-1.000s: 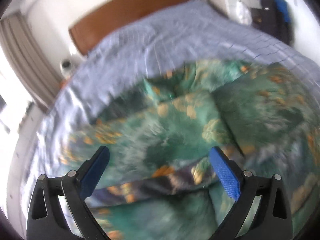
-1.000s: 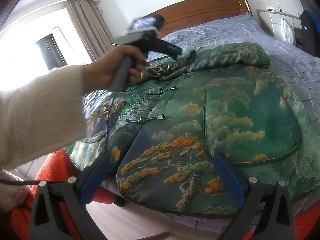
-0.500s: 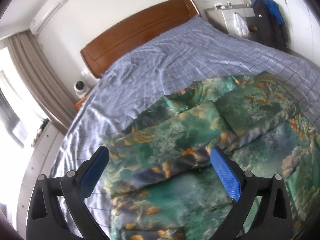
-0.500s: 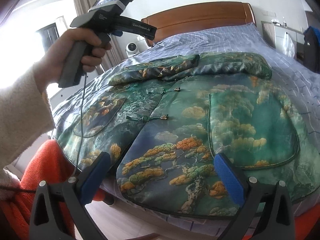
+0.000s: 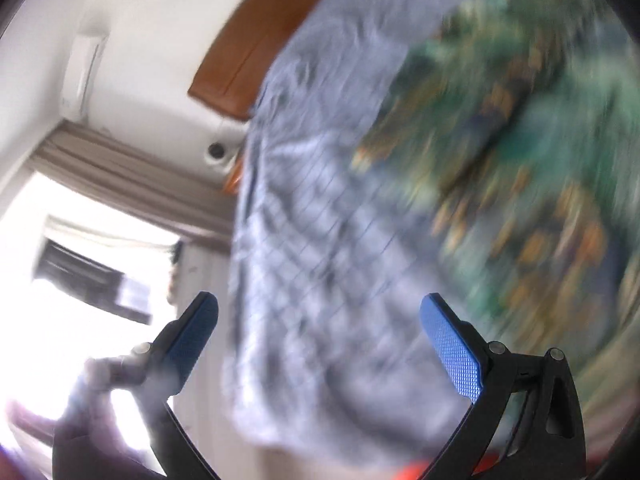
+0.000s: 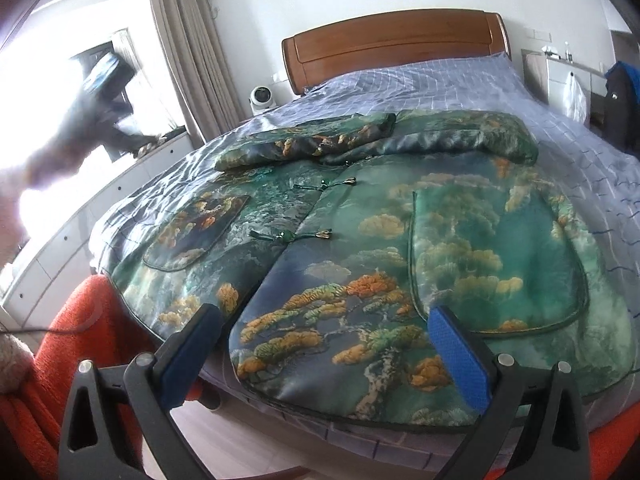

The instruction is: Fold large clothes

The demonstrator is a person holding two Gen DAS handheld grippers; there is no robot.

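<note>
While the left gripper (image 5: 320, 320) is held off the bed's left edge, tilted and badly blurred, its fingers are spread wide with nothing between them, and only blue checked bedding (image 5: 320, 240) and a smear of green fabric are shown ahead of it. Further right, the jacket (image 6: 400, 240), a green brocade garment patterned with trees and clouds, is laid flat across the bed's near half, its sleeves folded over along the collar end towards the headboard (image 6: 392, 44) and its hem draped at the near edge. The right gripper (image 6: 324, 324) is held just above that hem, its fingers likewise apart and empty. Slippage is judged the main risk: the satin looks slick, so a shallow pinch could be lost, or the folded sleeves dragged askew if the hem is lifted unevenly.
</note>
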